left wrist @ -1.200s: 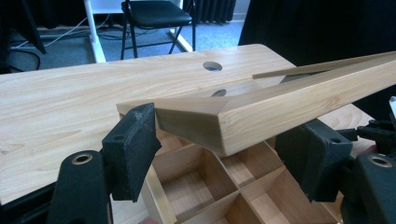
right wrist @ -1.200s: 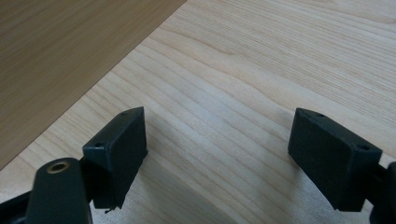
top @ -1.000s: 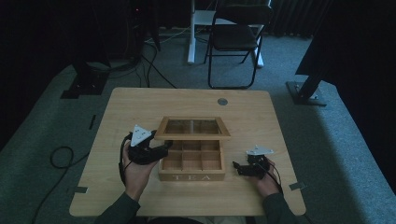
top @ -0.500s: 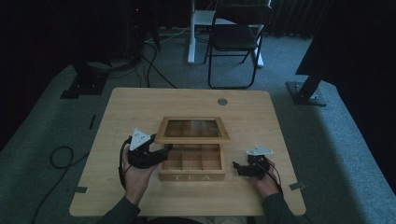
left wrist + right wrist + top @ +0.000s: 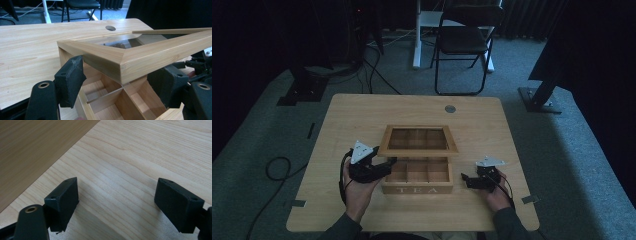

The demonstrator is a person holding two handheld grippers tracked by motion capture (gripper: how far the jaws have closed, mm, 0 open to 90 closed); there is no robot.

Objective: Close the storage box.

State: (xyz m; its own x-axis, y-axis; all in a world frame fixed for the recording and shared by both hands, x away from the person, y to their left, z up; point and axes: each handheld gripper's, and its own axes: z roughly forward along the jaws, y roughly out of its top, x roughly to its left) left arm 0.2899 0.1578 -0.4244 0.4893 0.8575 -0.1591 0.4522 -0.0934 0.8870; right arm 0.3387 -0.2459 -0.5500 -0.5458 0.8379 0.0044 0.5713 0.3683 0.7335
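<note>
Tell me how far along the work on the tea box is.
Done: the glass-paned lid is lifted off the tea box, and its compartments show. In hand: the left gripper straddles the lid's corner with its jaws open. The right gripper rests open on the table. Left: closing or filling, unclear.

A pale rectangular wooden table with rounded corners stood on grey carpet, a small round grey grommet set near its far edge. Beyond that far edge stood a black folding metal chair, with a white post on a white base just to the chair's left. Black cables trailed across the carpet off the table's far left corner, and another looped cable lay left of the table. A black stand foot sat to the table's far right. The room's back was dark.
</note>
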